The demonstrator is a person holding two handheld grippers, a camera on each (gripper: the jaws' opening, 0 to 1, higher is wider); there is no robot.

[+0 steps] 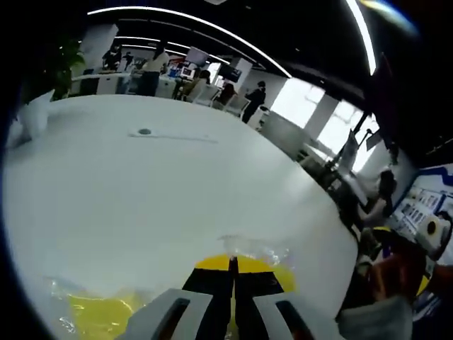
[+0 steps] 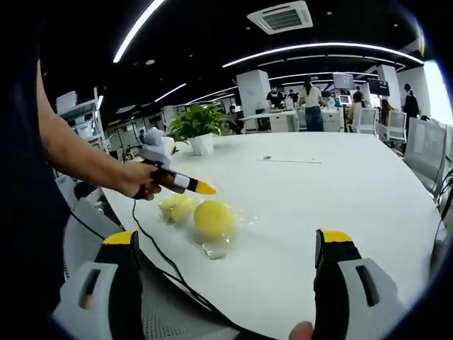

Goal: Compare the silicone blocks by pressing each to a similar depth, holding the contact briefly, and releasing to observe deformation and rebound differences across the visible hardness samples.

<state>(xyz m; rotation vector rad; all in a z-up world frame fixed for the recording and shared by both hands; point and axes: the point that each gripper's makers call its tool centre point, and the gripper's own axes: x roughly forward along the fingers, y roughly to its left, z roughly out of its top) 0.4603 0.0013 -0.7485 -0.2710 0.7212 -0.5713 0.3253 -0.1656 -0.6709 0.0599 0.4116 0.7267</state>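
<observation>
White table (image 2: 340, 191): left jaws pressed together, hiding yellow blocks (image 2: 212, 217); right jaws spread.

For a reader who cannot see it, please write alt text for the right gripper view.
A person's hand holds the left claw, jaws together, just above two yellow silicone blocks in clear wrap on a white table. The right claw is open in the foreground, touching nothing. Behind, a potted plant stands on the table.

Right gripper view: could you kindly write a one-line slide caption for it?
Right claw open over the white table; left claw hovering shut above two bagged yellow silicone blocks.
</observation>
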